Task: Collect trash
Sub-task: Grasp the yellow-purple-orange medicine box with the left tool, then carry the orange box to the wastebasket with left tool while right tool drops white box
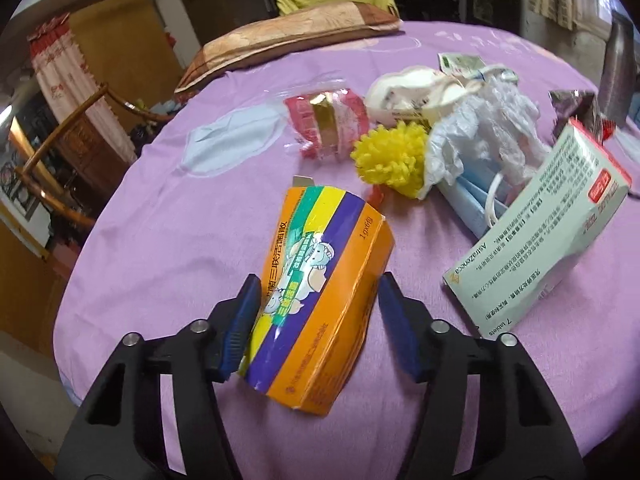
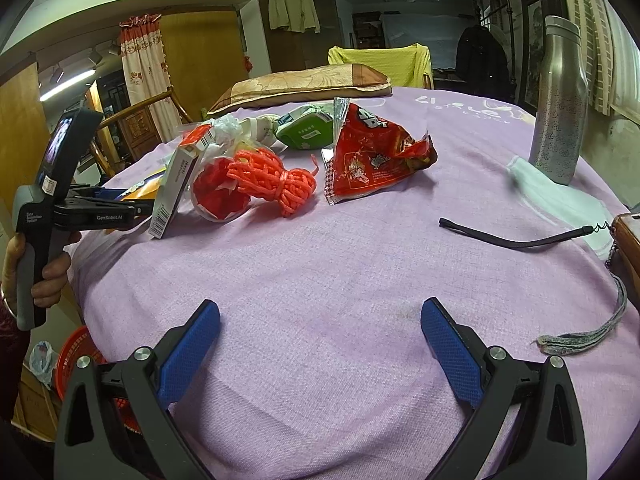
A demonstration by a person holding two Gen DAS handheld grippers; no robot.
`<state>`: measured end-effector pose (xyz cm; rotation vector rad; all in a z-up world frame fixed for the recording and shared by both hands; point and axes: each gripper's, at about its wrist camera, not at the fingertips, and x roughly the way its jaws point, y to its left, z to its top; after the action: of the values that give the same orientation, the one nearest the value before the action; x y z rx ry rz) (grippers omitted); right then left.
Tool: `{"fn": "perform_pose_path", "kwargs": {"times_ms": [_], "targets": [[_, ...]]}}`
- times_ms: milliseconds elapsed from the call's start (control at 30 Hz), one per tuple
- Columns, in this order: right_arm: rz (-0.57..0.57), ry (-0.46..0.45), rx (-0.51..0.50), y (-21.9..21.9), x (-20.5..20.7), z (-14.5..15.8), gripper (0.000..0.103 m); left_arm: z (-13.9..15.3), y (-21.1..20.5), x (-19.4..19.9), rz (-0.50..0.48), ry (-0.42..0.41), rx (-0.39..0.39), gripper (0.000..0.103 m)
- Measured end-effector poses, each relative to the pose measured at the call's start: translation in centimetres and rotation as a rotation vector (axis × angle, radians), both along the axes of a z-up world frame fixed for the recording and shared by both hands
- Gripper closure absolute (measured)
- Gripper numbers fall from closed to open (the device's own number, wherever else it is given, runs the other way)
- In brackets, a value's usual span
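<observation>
An orange, purple and yellow medicine box (image 1: 320, 300) lies on the purple tablecloth (image 1: 168, 216) between the fingers of my left gripper (image 1: 318, 300). The left pad touches the box; the right pad stands a little off it, so the jaws are open around it. A white medicine box (image 1: 540, 232), blue face masks (image 1: 472, 200), crumpled clear plastic (image 1: 488, 128), a yellow pompom (image 1: 390, 156) and a red-gold wrapper (image 1: 328, 120) lie beyond. My right gripper (image 2: 320, 344) is open and empty over bare cloth. A red snack bag (image 2: 368, 152) and an orange rope bundle (image 2: 272, 180) lie ahead of it.
A steel bottle (image 2: 558, 104) stands at the far right. A black cord (image 2: 516, 236) and a grey strap (image 2: 588, 328) lie at the right. A pillow (image 1: 288, 40) lies at the far edge. A red basket (image 2: 78, 356) sits on the floor at the left.
</observation>
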<state>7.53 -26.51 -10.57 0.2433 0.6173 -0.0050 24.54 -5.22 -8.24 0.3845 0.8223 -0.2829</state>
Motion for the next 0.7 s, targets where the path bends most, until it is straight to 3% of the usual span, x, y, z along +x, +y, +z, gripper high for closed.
{"fn": "perform_pose_path", "kwargs": {"times_ms": [133, 367, 433, 500, 600, 700], "targets": [[0.0, 0.001, 0.001, 0.0, 0.0, 0.0, 0.004, 0.8, 0.7, -0.2, -0.001, 0.019, -0.073, 0.053], [0.019, 0.043, 0.01, 0.0, 0.5, 0.5, 0.004, 0.2, 0.2, 0.9, -0.004, 0.04, -0.049, 0.046], [0.035, 0.051, 0.042, -0.3, 0.8, 0.6, 0.004, -0.2, 0.1, 1.6, -0.001, 0.047, -0.036, 0.04], [0.07, 0.057, 0.115, -0.6, 1.2, 0.9, 0.004, -0.5, 0.2, 2.0, 0.005, 0.046, -0.046, 0.04], [0.121, 0.054, 0.196, -0.3, 2.2, 1.9, 0.009, -0.3, 0.6, 1.7, 0.016, 0.039, -0.081, 0.047], [0.188, 0.037, 0.208, 1.5, 3.5, 3.6, 0.017, 0.3, 1.1, 0.6, 0.012, 0.01, -0.115, 0.05]]}}
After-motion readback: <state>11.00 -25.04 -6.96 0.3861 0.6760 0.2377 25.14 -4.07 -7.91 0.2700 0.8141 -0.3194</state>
